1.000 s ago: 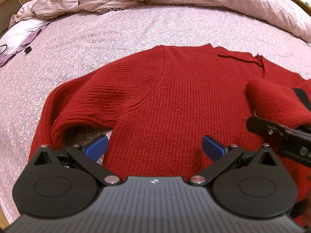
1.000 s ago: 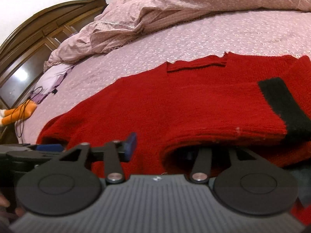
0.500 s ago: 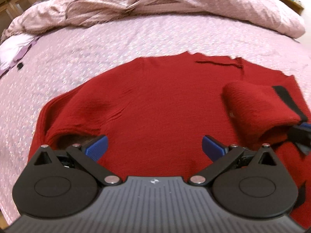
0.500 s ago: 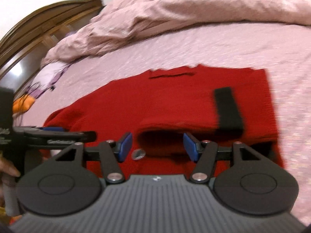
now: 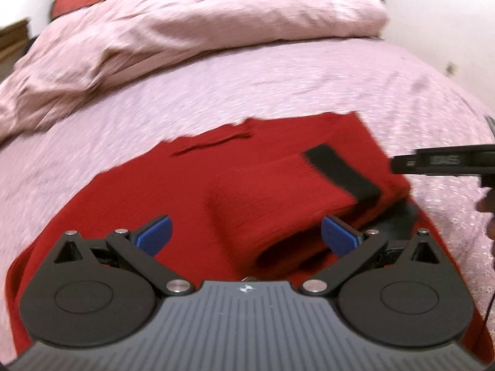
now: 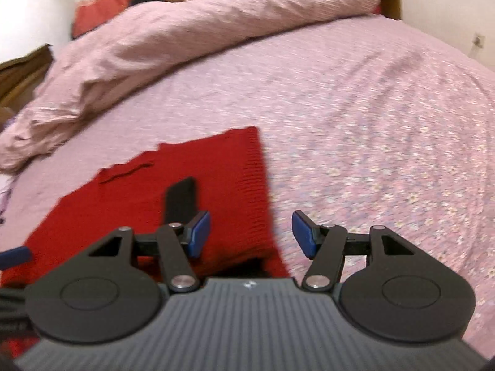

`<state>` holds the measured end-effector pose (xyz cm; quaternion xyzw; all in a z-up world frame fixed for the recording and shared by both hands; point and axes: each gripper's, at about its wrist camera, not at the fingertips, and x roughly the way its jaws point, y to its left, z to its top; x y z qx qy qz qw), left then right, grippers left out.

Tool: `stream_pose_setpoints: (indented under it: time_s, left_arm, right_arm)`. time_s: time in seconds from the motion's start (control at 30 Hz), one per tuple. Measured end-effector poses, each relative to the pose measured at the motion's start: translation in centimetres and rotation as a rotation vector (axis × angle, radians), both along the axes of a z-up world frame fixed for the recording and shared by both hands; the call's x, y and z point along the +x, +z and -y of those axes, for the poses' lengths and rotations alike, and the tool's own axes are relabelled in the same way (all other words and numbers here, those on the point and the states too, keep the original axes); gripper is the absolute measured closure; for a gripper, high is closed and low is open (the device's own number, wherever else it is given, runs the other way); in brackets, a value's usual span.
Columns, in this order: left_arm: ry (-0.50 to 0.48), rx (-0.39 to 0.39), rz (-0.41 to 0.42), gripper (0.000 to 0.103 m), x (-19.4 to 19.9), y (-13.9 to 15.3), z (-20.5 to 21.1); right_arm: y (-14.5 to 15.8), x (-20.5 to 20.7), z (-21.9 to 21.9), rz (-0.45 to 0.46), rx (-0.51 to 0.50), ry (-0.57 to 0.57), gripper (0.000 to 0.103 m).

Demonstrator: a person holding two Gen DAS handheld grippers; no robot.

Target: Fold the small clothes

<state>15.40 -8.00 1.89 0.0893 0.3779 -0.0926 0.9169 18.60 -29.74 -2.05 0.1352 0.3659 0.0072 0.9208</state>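
Sweater (image 5: 173, 204) flat on bedspread (image 5: 216, 92) ahead of both grippers, sleeve (image 5: 287, 198) folded across body. Left gripper (image 5: 246, 235) spread wide, empty. Right gripper (image 6: 251, 235) wide apart, empty, over sweater's right edge.

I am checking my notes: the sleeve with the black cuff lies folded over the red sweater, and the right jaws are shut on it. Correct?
Not quite. In the right wrist view the right gripper has its jaws open and empty. The sleeve with the black cuff does lie folded over the red sweater.

Sweater (image 5: 173, 204) is laid flat on the bed (image 5: 309, 86); its sleeve (image 5: 297, 204) is folded over the body. Duvet (image 5: 191, 31) is bunched behind, at the bed's far edge.
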Motion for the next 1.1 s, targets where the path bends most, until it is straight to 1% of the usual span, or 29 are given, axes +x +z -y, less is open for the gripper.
stream_pose_setpoints:
  time_s: [0.13, 0.3, 0.5, 0.7, 0.83, 0.9, 0.93, 0.97, 1.0, 1.07, 1.1]
  left_arm:
    - [-0.058, 0.04, -0.008, 0.0, 1.2, -1.2, 2.9]
    - [-0.076, 0.067, -0.021, 0.0, 2.4, -2.5, 4.9]
    - [-0.072, 0.074, -0.03, 0.0, 3.2, -3.7, 5.1]
    - [-0.08, 0.085, -0.003, 0.0, 3.6, -4.7, 5.2]
    - [-0.068, 0.075, 0.004, 0.001, 3.9, -5.4, 5.0]
    - [-0.068, 0.073, 0.022, 0.006, 3.9, -5.5, 4.9]
    - [-0.069, 0.072, 0.029, 0.012, 3.9, -5.4, 4.9]
    - [-0.074, 0.064, 0.034, 0.021, 3.9, -5.4, 4.8]
    - [-0.077, 0.052, 0.037, 0.026, 3.8, -5.3, 4.7]
    - [-0.07, 0.023, 0.041, 0.052, 3.8, -4.9, 4.3]
    - [-0.063, 0.007, 0.043, 0.058, 3.8, -4.7, 4.1]
  right_arm:
    - [-0.7, 0.8, 0.2, -0.026, -0.017, -0.026, 0.042]
    - [-1.3, 1.2, 0.2, -0.045, -0.007, -0.046, 0.042]
    - [-1.7, 1.8, 0.3, -0.055, 0.001, -0.054, 0.042]
    - [-1.4, 1.8, 0.1, -0.006, -0.005, -0.025, 0.042]
    - [-1.9, 2.1, 0.1, -0.026, 0.012, -0.023, 0.042]
    - [-2.0, 2.2, 0.0, -0.031, 0.012, -0.022, 0.042]
    - [-2.0, 2.2, -0.1, -0.032, 0.013, -0.02, 0.042]
    - [-2.1, 2.2, -0.1, -0.033, 0.014, -0.018, 0.042]
    - [-2.1, 2.3, -0.2, -0.033, 0.014, -0.016, 0.042]
    - [-2.0, 2.3, -0.4, -0.031, 0.013, -0.009, 0.042]
    - [-1.9, 2.2, -0.5, -0.03, 0.013, -0.004, 0.042]
